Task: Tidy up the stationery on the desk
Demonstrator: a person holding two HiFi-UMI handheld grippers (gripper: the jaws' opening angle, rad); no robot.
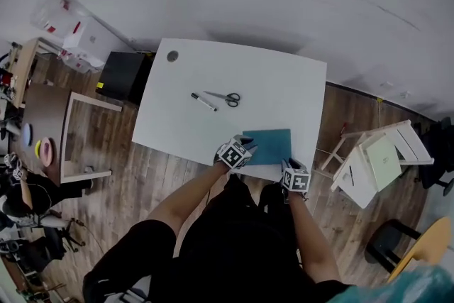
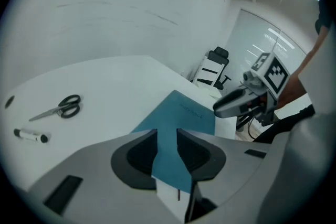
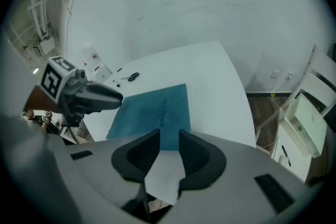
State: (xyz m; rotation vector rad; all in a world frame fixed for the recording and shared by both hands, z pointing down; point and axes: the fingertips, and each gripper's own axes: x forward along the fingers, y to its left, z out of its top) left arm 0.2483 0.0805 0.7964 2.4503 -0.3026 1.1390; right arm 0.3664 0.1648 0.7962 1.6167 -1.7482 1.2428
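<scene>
Stationery lies on the white rectangular desk (image 1: 284, 74): a flat teal notebook (image 1: 269, 145) sits at the near edge, while black-handled metal scissors (image 1: 228, 98) and a white marker pen with dark ends (image 1: 203, 102) rest side by side near the middle, well apart from it. The left gripper (image 2: 167, 139) hangs over the notebook's near left corner, the right gripper (image 3: 169, 139) over its near right corner; both hold their jaws apart, teal cover showing in each gap, clamping nothing.
</scene>
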